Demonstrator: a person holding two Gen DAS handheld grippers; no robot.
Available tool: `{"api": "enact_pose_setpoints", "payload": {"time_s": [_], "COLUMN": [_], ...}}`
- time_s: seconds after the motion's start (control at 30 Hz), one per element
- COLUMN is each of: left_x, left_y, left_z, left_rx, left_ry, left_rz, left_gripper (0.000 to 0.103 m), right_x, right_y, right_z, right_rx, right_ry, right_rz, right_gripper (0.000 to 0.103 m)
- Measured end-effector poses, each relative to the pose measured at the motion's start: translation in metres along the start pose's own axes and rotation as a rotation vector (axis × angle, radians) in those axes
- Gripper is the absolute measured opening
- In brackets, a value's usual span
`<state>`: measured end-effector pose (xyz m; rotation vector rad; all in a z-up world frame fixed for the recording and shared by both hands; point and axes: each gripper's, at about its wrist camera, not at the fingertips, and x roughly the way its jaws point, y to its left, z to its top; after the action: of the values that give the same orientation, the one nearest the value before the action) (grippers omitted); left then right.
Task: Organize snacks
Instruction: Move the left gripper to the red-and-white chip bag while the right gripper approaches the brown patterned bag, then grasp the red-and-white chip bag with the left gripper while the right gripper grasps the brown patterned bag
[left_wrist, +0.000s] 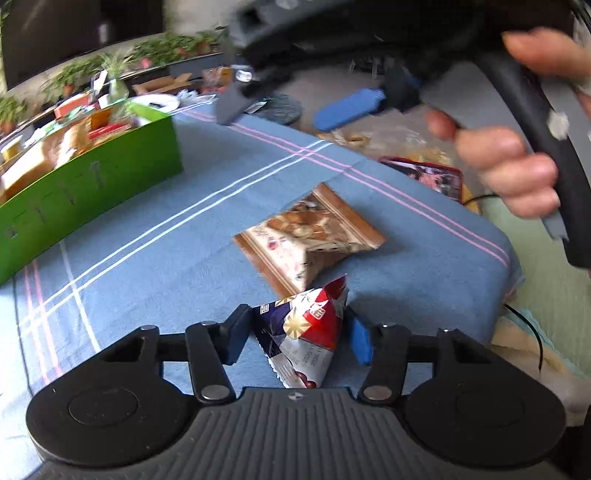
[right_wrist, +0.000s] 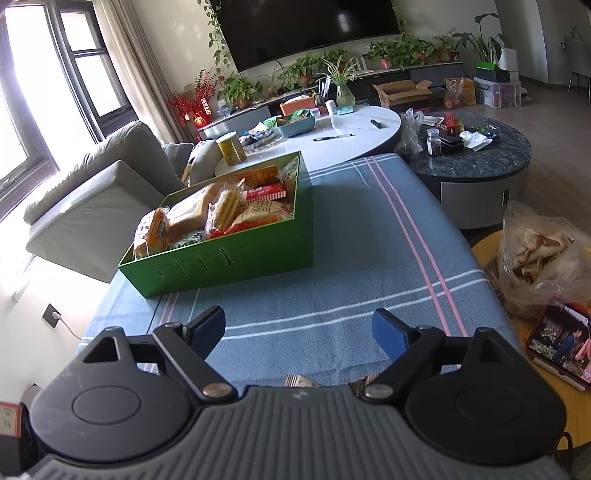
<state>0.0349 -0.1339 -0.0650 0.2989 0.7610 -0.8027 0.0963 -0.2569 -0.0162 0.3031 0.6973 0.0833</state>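
Note:
A small red, white and navy snack packet (left_wrist: 303, 332) stands on the blue striped cloth (left_wrist: 166, 258), pinched between the pads of my left gripper (left_wrist: 300, 336). Just beyond it lies a flat brown snack packet (left_wrist: 310, 236). The green box (left_wrist: 92, 184) of snacks sits at the far left; in the right wrist view the green box (right_wrist: 236, 258) is seen packed with several bread and biscuit packs. My right gripper (right_wrist: 299, 328) hovers open over the cloth with nothing between its fingers. In the left wrist view, a hand (left_wrist: 509, 166) holds the right gripper (left_wrist: 288, 109) at the top.
The cloth's right edge (left_wrist: 506, 258) drops off beside a picture-printed tin (left_wrist: 428, 173). A clear bag of food (right_wrist: 543, 254) sits on a yellow stool at right. A white oval table (right_wrist: 351, 136), a dark round table (right_wrist: 476, 158) and a grey sofa (right_wrist: 99, 206) surround the area.

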Motion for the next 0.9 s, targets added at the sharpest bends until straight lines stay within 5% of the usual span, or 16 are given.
{"api": "enact_pose_setpoints", "payload": {"time_s": [0.2,0.43,0.57,0.9], "left_x": [-0.022,-0.047,-0.058,-0.065], "left_y": [0.023,0.071,0.081,0.083], "left_z": [-0.004,-0.014,-0.016,-0.021], "left_rx": [-0.060,-0.269,-0.320,-0.323], "left_ry": [-0.042,-0.077,-0.115,-0.124], "left_rz": [0.086,0.211,0.221,0.215], "left_gripper": [0.051,0.051,0.051,0.051], "right_x": [0.006,0.020,0.022,0.018], "right_y": [-0.002,0.002,0.000,0.011], "right_z": [-0.005,-0.024,-0.034,-0.032], "right_rx": [-0.068,-0.530,-0.676,-0.808], "right_ry": [0.050,0.182,0.228,0.295], "right_rz": [0.013,0.015,0.046,0.174], "right_gripper": [0.081,0.083,0.084,0.087]}}
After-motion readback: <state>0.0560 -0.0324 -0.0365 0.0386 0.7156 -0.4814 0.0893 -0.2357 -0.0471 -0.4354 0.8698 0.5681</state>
